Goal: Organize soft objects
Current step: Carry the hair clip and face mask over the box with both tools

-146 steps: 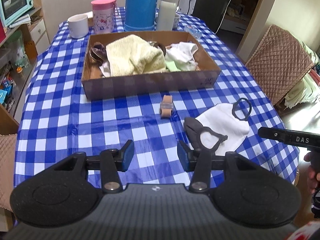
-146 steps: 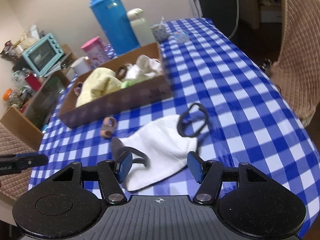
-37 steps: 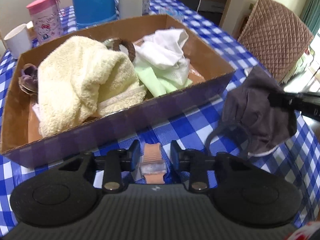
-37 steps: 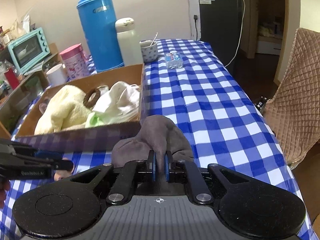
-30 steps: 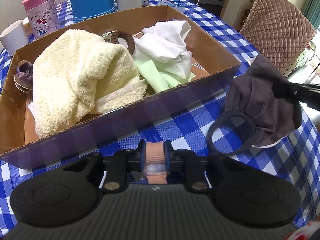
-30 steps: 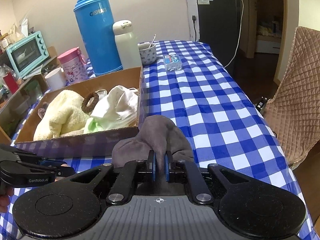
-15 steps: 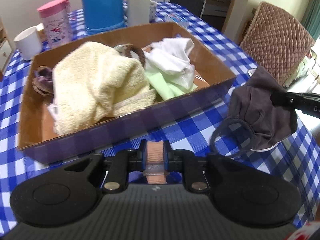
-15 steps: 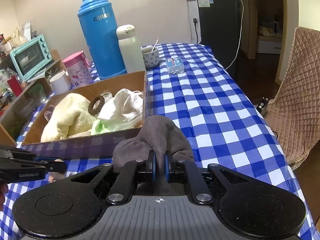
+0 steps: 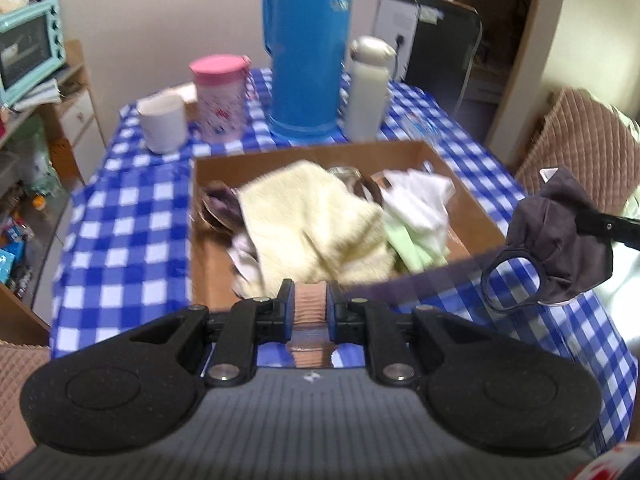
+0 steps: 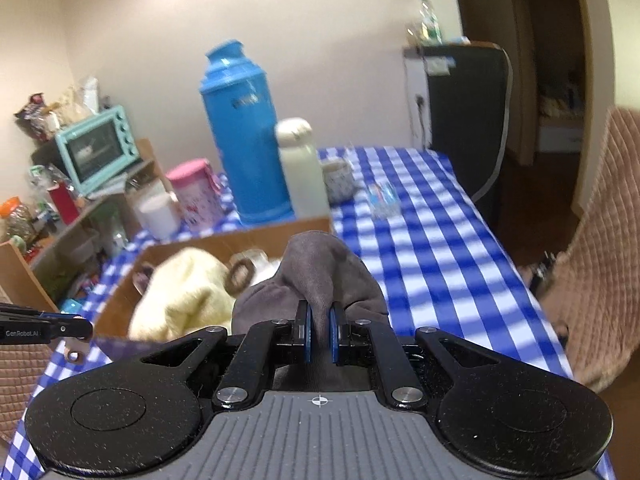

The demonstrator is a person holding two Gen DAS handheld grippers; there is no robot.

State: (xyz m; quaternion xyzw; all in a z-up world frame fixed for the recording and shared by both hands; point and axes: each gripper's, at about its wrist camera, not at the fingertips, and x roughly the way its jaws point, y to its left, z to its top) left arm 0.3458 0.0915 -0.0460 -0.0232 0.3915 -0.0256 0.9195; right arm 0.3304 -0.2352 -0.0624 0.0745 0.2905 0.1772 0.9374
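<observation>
A table (image 9: 120, 216) under a blue-and-white checked cloth fills a small room, with a shelf unit along the left wall carrying a mint toaster oven (image 9: 24, 52). At the table's far end, from left to right, stand a white mug (image 9: 162, 128), a pink-lidded cup (image 9: 219, 94), a tall blue thermos (image 9: 306, 46) and a white bottle (image 9: 368, 88); a dark cabinet (image 10: 464, 120) stands behind them, and quilted tan chairs (image 9: 580, 144) sit along the right side.

An open cardboard box (image 9: 208, 240) lies in the middle of the table. Inside it, from left to right, are a purplish item against the left wall, a fluffy pale yellow towel (image 9: 320, 224), a brown ring-shaped hair tie (image 10: 240, 274), and white and light green cloths (image 9: 416, 216) at the right end.

The left gripper (image 9: 310, 310) hangs over the near wall of the box, its jaws closed on a small ribbed peach-coloured band (image 9: 310, 304) with a clear strip across its lower part. The right gripper (image 10: 319, 334), to the right of the box and clear of the table, has its jaws clamped on a fold of a dark grey face mask (image 10: 316, 276); in the left wrist view the mask (image 9: 560, 240) droops from the jaws with one ear loop dangling open beside the box's right corner
</observation>
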